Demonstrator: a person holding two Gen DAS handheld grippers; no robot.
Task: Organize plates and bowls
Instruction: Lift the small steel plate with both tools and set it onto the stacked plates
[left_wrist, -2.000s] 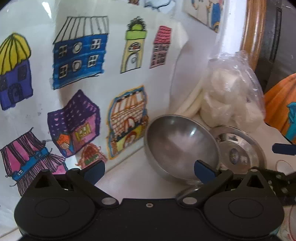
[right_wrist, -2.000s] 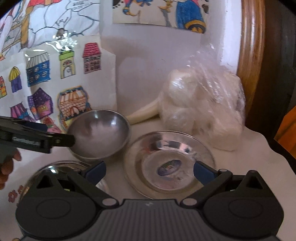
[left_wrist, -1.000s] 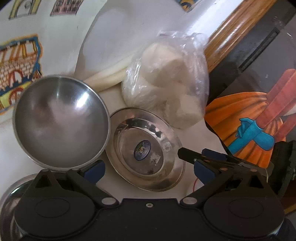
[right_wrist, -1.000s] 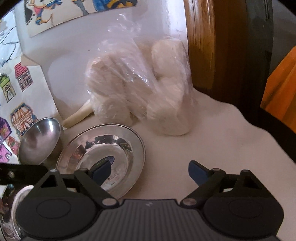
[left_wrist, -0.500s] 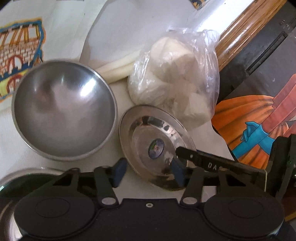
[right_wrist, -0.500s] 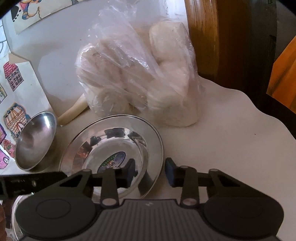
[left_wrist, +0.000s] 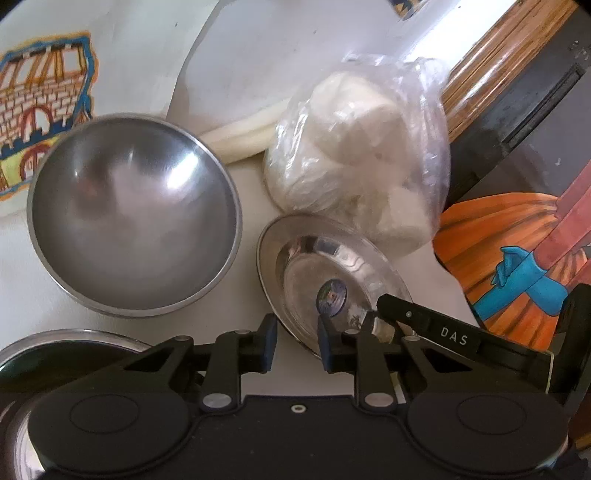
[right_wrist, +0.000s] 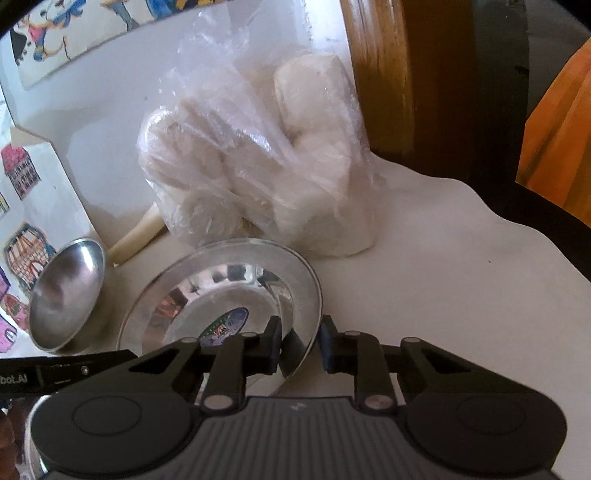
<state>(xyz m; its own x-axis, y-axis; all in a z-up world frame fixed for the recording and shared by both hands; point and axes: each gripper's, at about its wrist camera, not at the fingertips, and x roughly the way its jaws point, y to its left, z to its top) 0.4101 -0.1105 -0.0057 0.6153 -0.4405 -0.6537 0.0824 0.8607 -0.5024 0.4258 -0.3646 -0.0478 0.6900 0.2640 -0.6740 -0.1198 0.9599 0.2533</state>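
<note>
Left wrist view: my left gripper (left_wrist: 294, 342) has its jaws drawn close together but with a gap between them, straddling the near rim of the small steel plate (left_wrist: 314, 266); I cannot tell whether the pads actually touch the metal. The plate sits tilted beside the steel bowl (left_wrist: 133, 214), apart from it, with the plastic bag of white lumps (left_wrist: 354, 155) just behind. A second plate's rim (left_wrist: 70, 338) shows at lower left. Right wrist view: my right gripper (right_wrist: 298, 346) is clamped on the plate's right-hand rim (right_wrist: 308, 288), one finger inside, one outside, and that edge is lifted off the white tabletop (right_wrist: 461, 280). The bowl (right_wrist: 66, 291) lies tilted to the left.
</note>
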